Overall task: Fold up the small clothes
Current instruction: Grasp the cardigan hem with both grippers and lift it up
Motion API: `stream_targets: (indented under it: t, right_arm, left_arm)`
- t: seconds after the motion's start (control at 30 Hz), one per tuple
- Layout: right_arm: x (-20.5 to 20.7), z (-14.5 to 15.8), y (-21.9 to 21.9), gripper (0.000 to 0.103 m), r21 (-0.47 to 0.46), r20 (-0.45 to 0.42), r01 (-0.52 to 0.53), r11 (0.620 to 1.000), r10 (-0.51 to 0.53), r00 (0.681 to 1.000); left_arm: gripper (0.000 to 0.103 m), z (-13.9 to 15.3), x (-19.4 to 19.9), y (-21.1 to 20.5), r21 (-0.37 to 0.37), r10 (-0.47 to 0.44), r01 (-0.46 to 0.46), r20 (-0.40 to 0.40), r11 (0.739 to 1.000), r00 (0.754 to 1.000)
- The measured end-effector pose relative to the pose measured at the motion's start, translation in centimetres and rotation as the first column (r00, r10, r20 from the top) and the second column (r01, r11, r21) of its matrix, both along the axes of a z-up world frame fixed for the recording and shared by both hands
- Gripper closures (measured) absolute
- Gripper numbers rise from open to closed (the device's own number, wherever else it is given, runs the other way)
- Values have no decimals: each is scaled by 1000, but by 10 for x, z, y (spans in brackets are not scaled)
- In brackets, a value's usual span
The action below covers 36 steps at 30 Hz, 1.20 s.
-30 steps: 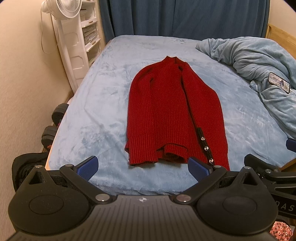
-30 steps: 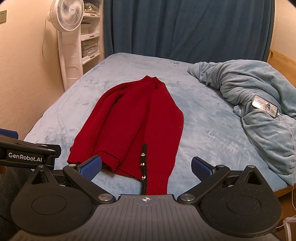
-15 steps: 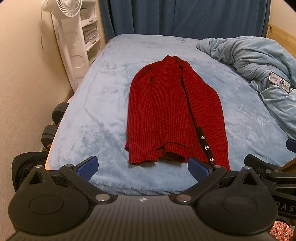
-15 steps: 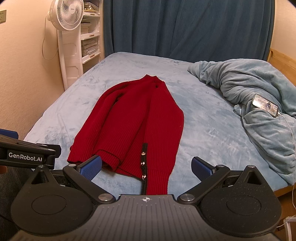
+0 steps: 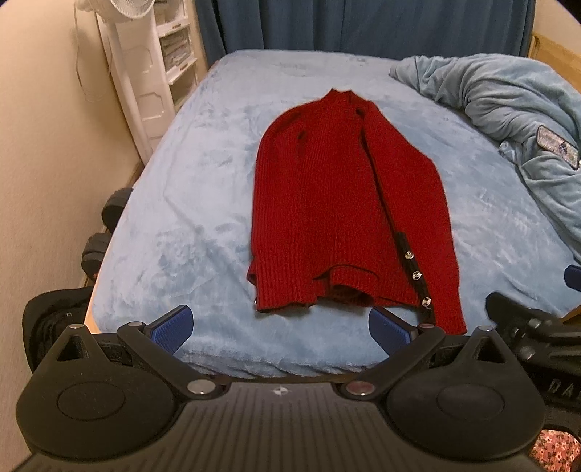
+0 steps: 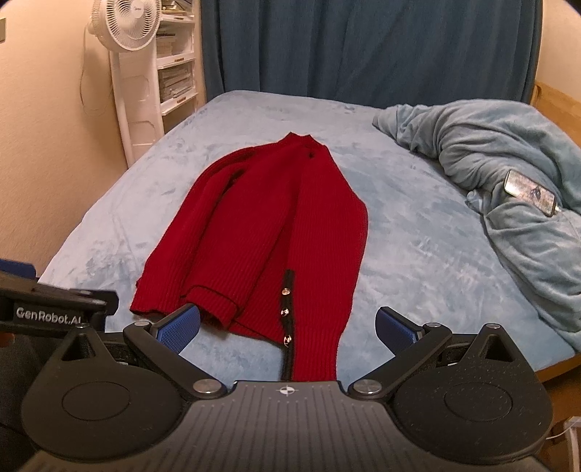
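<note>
Red cardigan [image 5: 345,210] lies flat mid-bed [image 5: 189,203], collar toward the curtain [image 5: 363,21], hem near the foot edge. Sleeves folded in along the body; 1 cuff overlaps the hem. Black placket with 3 shiny buttons [image 5: 415,276] runs down its right side.

My left tongs [image 5: 279,325] hang just off the foot of the bed, spread wide, holding nothing. My right tongs [image 6: 287,325] same: spread wide, empty, hem just ahead between the blue pads [image 6: 179,323].

Crumpled blanket [image 6: 508,174] heaped on the bed's right side, phone [image 6: 530,192] resting on it. Fan [image 6: 125,25] and shelves [image 6: 178,69] at left wall.
</note>
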State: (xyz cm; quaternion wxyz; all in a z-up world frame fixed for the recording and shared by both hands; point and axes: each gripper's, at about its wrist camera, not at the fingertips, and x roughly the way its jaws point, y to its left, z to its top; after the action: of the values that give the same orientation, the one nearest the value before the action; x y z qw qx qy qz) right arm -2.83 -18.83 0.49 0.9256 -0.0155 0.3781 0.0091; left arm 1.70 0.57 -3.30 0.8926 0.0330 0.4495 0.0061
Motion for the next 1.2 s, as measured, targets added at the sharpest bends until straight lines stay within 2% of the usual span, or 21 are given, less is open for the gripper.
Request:
stream_targets:
  t: [0.17, 0.33, 0.4, 0.53, 0.63, 0.7, 0.77, 0.83, 0.9, 0.93, 0.97, 1.0, 1.03, 1.07, 1.17, 1.2]
  right_arm:
    - [34, -4, -18, 1, 31, -18, 42, 999, -41, 999]
    - [111, -15, -52, 1, 63, -3, 124, 990, -124, 992]
    - [156, -27, -65, 1, 67, -2, 150, 986, -150, 989]
    - [262, -62, -70, 3, 84, -2, 138, 987, -138, 990]
    - [350, -89, -61, 5, 70, -41, 98, 993, -95, 995]
    - [406, -105, -55, 5, 61, -71, 109, 992, -104, 992]
    - [450, -118, -53, 5, 56, -92, 139, 989, -134, 987]
    - [487, -134, -52, 6, 50, -129, 177, 983, -170, 977]
    - [512, -151, -55, 19, 2, -186, 197, 980, -193, 963]
    - [516, -156, -57, 51, -22, -206, 191, 981, -191, 960]
    - [517, -158, -63, 81, -21, -221, 170, 985, -170, 960]
    - [511, -154, -75, 82, 26, -223, 160, 987, -150, 963]
    - [503, -147, -87, 84, 75, -203, 162, 984, -144, 969]
    - [492, -138, -100, 89, 110, -177, 156, 982, -136, 975]
    - [459, -101, -137, 91, 116, -94, 151, 982, -141, 986]
    - [446, -85, -150, 91, 133, -64, 152, 979, -145, 987]
  left_arm:
    - [0, -10, 34, 10, -4, 13, -14, -26, 1000, 1000]
    - [0, -23, 113, 28, -10, 47, -47, 19, 999, 999]
    - [0, -34, 154, 32, 0, 58, -58, 31, 998, 998]
    - [0, -65, 255, 41, 7, 94, -94, -15, 996, 995]
    - [0, -82, 331, 49, -2, 122, -122, -17, 992, 992]
    - [0, -88, 375, 53, -13, 128, -128, -4, 992, 992]
    - [0, -94, 419, 54, -55, 129, -129, -5, 990, 992]
    - [0, -106, 461, 54, -139, 110, -117, -57, 983, 992]
    - [0, -125, 498, 50, -200, 80, -111, -156, 974, 985]
    - [1, -135, 513, 47, -214, 69, -113, -202, 970, 977]
    - [15, -142, 523, 42, -221, 57, -107, -221, 969, 974]
    - [34, -145, 527, 40, -214, 51, -98, -215, 972, 975]
    - [68, -144, 528, 38, -223, 34, -79, -200, 972, 979]
    - [75, -139, 522, 37, -239, 35, -78, -178, 968, 983]
    - [86, -109, 493, 41, -225, 38, -54, -76, 973, 996]
    - [87, -96, 482, 46, -208, 41, -48, -38, 977, 998]
